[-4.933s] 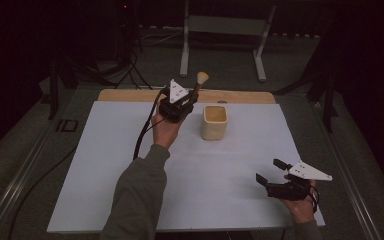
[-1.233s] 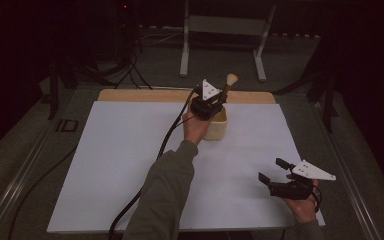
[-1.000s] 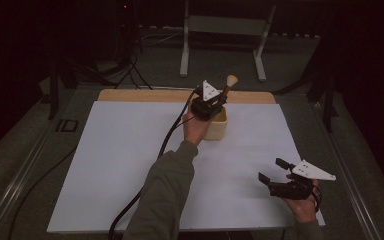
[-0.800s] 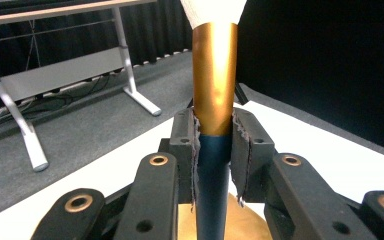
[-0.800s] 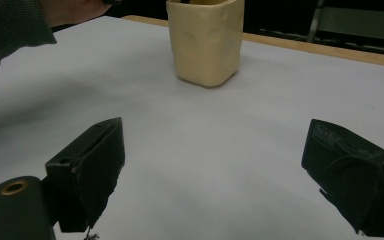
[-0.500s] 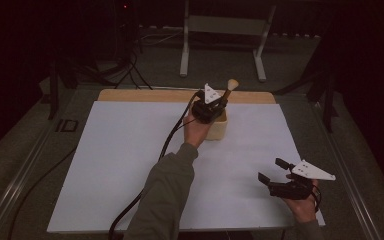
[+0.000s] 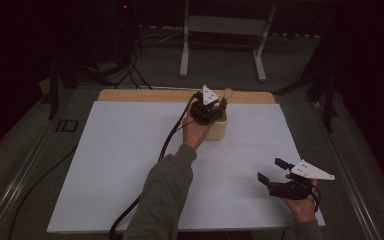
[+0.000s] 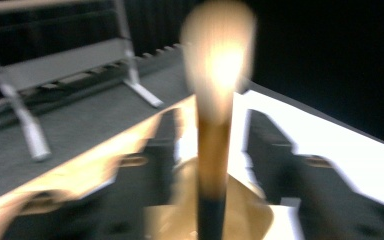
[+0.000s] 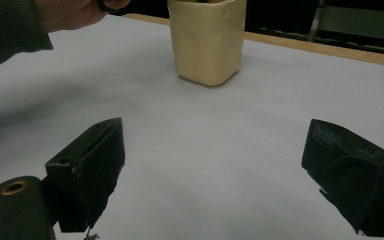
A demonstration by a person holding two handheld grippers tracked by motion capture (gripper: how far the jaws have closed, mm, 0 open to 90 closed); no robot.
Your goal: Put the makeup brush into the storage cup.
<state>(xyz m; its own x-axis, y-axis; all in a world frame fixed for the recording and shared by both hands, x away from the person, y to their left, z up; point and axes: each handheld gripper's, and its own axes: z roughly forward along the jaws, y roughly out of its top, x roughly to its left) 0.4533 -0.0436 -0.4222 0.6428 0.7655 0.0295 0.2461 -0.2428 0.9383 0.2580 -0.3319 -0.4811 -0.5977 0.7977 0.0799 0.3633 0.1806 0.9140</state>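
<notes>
One soft-tipped brush clamped in left tongs above squarish cream cup.

White sheet under right jaws, spread between and far beyond them.
Wood strip along sheet's far edge, well ahead of right jaws; blurred, just left of left jaws too.
Grey metal frame on floor, up and left of left jaws, well beyond them.
Cables on floor, far left of left jaws, past table edge.
Small black item by sheet's left edge, well left of left jaws; kind unclear.
Dark stand off table, beyond right jaws.
</notes>
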